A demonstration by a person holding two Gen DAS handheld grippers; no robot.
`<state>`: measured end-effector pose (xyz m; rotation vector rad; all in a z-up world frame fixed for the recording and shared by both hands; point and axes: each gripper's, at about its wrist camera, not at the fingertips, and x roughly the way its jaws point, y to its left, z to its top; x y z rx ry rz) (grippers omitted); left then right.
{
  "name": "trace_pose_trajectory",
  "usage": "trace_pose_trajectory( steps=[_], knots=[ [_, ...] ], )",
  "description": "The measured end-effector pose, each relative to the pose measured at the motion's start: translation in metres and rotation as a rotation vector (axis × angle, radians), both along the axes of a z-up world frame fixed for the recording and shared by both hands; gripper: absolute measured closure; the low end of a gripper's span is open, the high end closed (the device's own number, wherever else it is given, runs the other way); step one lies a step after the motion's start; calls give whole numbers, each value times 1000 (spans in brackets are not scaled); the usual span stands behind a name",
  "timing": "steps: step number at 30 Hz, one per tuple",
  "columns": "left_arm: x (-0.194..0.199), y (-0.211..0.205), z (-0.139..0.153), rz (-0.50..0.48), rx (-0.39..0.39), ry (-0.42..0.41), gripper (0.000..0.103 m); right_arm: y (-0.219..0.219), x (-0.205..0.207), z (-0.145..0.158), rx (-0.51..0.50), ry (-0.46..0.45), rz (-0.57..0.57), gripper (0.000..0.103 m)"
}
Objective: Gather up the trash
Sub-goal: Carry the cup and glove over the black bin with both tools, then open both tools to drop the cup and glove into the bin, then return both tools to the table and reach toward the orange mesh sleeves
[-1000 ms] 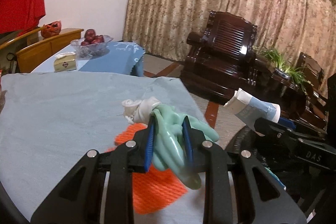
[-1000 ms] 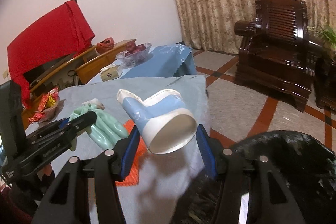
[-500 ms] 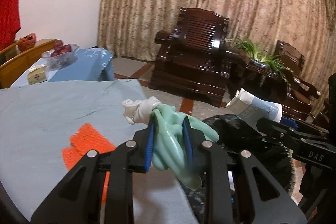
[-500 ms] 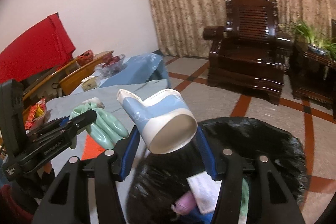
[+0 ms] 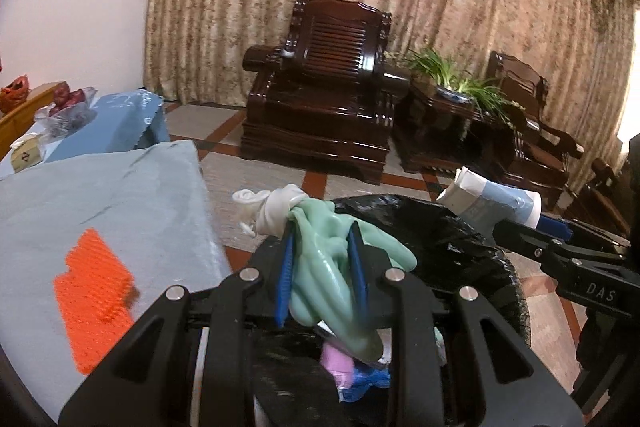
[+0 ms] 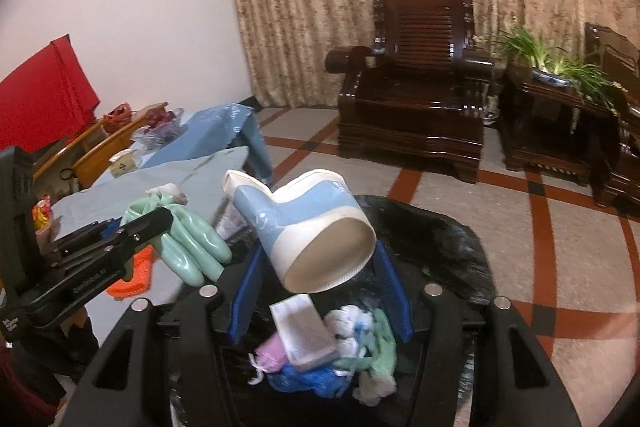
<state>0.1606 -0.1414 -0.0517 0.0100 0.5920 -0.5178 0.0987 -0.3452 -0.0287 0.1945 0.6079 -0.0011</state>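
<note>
While both loads hang over the bin [image 6: 460,251], its black liner already holding a heap of trash, the risk is in the drop. The left hand-held gripper [image 5: 320,267] is clamped on one green glove [image 5: 328,267], which sits at the bin's near rim beside the desk [image 5: 100,195]; let go there, it could catch the rim or fall outside. The right hand-held gripper [image 6: 316,291] is clamped on one blue-and-white tube [image 6: 304,223], squarely above the opening. One orange net [image 5: 94,303] lies on the desk, not yet collected. Beyond stand two dark armchairs.
</note>
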Motion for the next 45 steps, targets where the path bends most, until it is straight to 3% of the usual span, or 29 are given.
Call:
trace_pose_trajectory(
  steps=[13, 17, 19, 21, 24, 29, 45],
  knots=[
    [9, -42, -37, -72, 46, 54, 77, -32, -3, -31, 9, 59, -69, 49],
    [15, -50, -44, -104, 51, 84, 59, -37, 1, -41, -3, 86, -87, 45],
    [15, -47, -45, -111, 44, 83, 50, -39, 1, -45, -7, 94, -95, 34],
    [14, -44, -43, -106, 42, 74, 40, -40, -1, -47, -11, 96, -107, 30],
    [13, -38, -40, -99, 42, 67, 31, -43, -4, -47, -12, 93, -126, 17],
    [7, -20, -26, -53, 47, 32, 13, -39, -11, -40, -3, 56, -138, 6],
    [-10, 102, 10, 231, 47, -53, 11, 56, 12, -9, 1, -36, 67, 6]
  ],
)
